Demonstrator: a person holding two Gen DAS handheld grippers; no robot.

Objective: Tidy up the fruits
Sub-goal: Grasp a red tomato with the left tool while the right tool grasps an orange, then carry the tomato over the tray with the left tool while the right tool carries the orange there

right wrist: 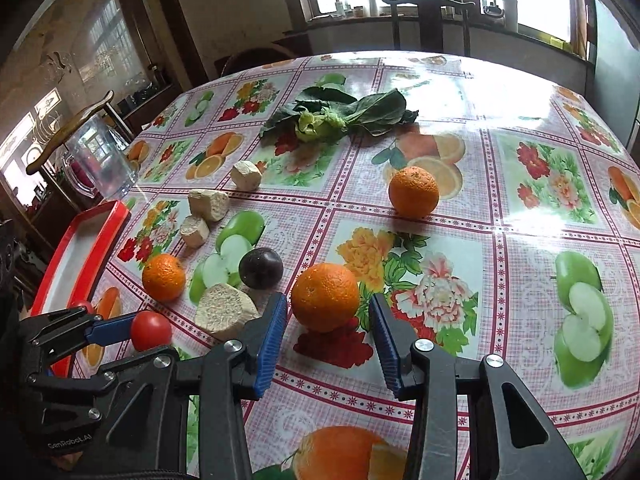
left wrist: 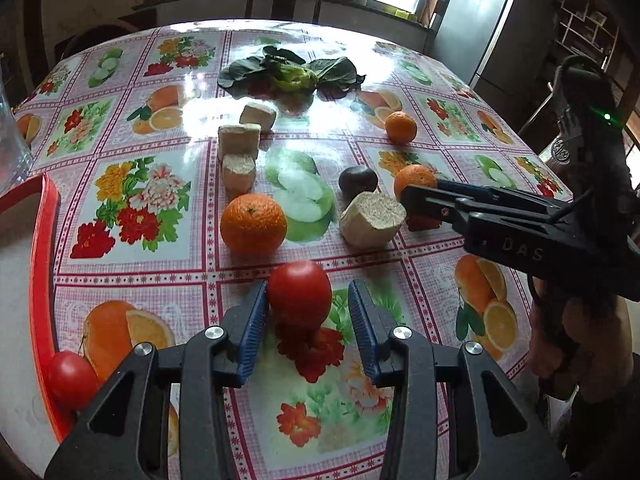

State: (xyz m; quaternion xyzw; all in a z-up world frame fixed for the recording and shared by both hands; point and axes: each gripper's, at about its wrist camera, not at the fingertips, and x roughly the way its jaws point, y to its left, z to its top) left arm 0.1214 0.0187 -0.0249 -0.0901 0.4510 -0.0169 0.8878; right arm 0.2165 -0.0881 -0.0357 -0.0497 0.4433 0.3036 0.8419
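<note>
on the tabletop (left wrist: 420,280), left tool (left wrist: 308,308) open astride a tomato (left wrist: 299,293), right tool (right wrist: 329,326) open around an orange (right wrist: 325,297); neither gripped. risk: round fruit rolls off-centre as pads close.

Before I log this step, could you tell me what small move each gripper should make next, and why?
Probably close both. The left gripper has its jaws open around a tomato, the right gripper around an orange; neither looks clamped yet.

Open tablecloth (right wrist: 520,260) lies right of the round orange (right wrist: 325,297); a beige cut chunk (right wrist: 226,310) and dark round plum (right wrist: 261,268) crowd its left.
</note>
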